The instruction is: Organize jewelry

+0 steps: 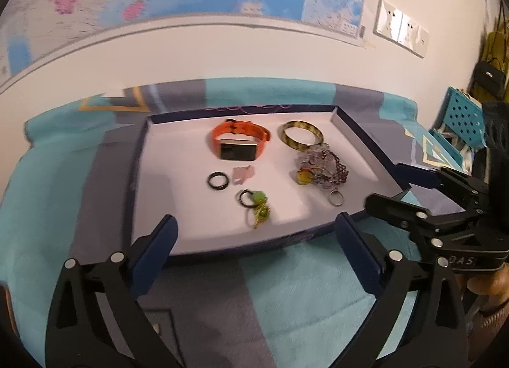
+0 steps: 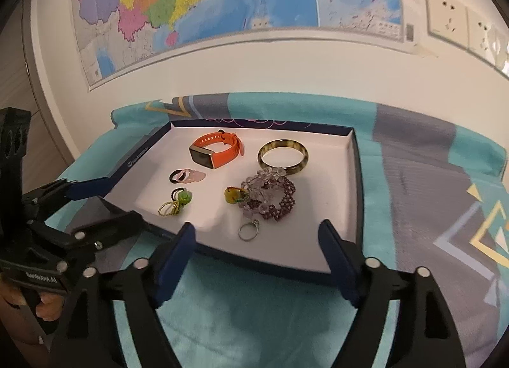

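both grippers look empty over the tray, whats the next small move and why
Probably ease the right gripper down toward the silver ring. Both grippers are open and empty, and that ring lies apart from the bead cluster, nearest its fingertips, near the tray's front edge.

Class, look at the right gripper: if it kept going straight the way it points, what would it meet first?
Probably the tray's near rim; just past it, the silver ring lies first inside. Depth is uncertain. The right gripper is open and empty.
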### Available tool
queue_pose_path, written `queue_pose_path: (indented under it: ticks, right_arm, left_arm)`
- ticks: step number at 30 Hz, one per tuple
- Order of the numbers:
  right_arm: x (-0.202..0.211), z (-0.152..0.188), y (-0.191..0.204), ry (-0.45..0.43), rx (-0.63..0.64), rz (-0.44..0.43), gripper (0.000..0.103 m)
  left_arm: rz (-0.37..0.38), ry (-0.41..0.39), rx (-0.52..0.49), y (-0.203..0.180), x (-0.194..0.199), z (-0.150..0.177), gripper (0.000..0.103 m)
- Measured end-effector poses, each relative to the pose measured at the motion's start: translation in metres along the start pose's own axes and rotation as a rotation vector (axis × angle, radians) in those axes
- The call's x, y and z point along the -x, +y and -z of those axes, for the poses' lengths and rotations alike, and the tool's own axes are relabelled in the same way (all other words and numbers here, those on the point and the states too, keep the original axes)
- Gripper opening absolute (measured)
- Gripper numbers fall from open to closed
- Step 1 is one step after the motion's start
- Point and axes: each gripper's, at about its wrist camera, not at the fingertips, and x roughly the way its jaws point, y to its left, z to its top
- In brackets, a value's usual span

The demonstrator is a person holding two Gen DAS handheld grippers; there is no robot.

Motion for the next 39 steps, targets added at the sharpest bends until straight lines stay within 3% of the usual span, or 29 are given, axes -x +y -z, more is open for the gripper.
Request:
queue_pose_path:
  ticks: [4, 20, 39]
  right_arm:
    - [0.013, 0.013, 0.007, -0.022, 0.017, 0.049, 0.096]
    - [0.029, 0.043, 0.028, -0.009, 0.007, 0.058, 0.096]
    - [0.033, 0.054, 0.034, -0.003, 0.000, 0.060, 0.096]
  left_arm:
    - [-0.042, 0.005, 0.026, 0.002, 0.009, 0.011, 0.097]
    - [-0.157, 0.002, 0.069, 0.000, 0.033, 0.036, 0.097]
    - [-0.194, 0.013, 0.059, 0.000, 0.038, 0.043, 0.097]
